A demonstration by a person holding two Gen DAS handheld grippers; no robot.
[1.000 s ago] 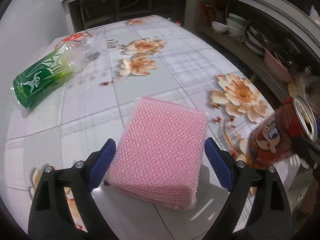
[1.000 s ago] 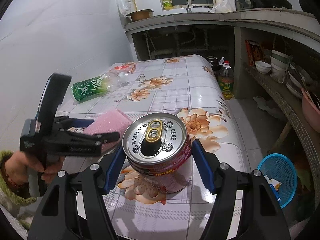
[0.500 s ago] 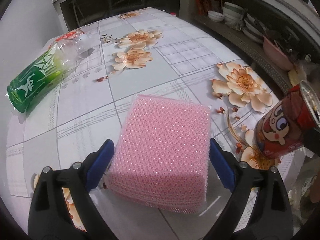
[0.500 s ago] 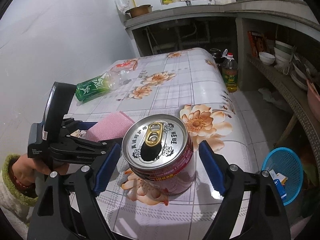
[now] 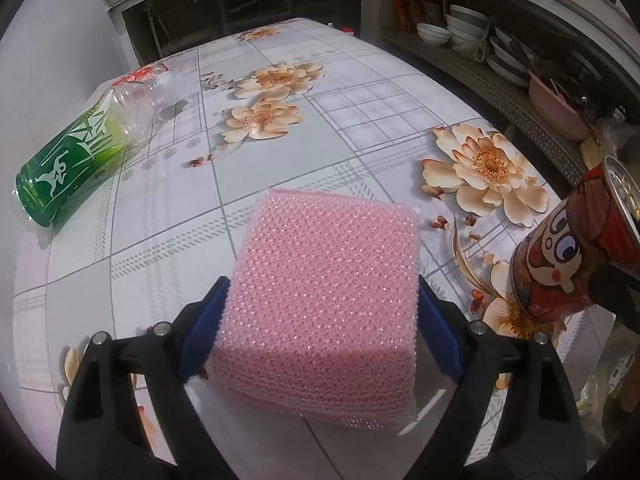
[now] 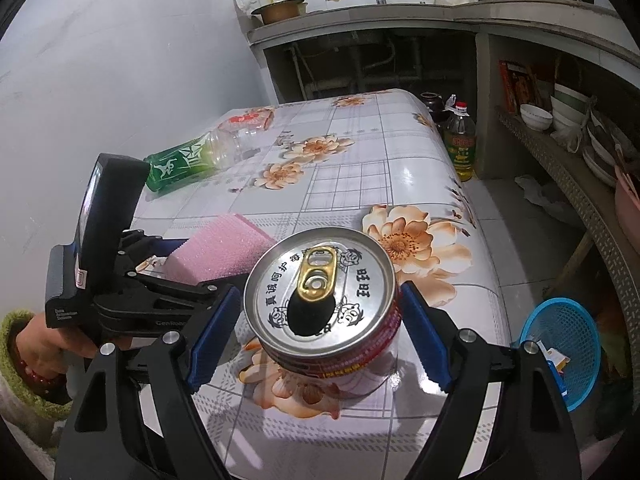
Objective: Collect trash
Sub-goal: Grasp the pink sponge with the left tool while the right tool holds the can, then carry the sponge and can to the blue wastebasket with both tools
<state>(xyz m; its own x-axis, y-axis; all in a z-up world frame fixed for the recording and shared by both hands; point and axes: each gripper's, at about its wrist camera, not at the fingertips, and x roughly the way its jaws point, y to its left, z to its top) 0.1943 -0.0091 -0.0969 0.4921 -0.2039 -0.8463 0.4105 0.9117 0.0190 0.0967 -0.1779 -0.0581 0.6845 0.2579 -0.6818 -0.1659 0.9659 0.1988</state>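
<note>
Left wrist view: the left gripper [image 5: 320, 320] is closing, its blue pads touching the sides of the pink sponge [image 5: 326, 292] on the worktop [image 5: 360, 128]. A green-labelled bottle [image 5: 76, 152] lies on its side, apparently empty.

Right wrist view: the right gripper [image 6: 316, 336] stands wide around the opened red can [image 6: 324, 304], clear of its sides. A blue basket [image 6: 564, 344] on the floor holds small packaging.

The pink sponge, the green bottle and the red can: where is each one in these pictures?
pink sponge [image 5: 328, 280], left wrist view, middle of its top face.
green bottle [image 5: 72, 160], left wrist view, on its green label.
red can [image 6: 320, 284], right wrist view, on its silver lid.
</note>
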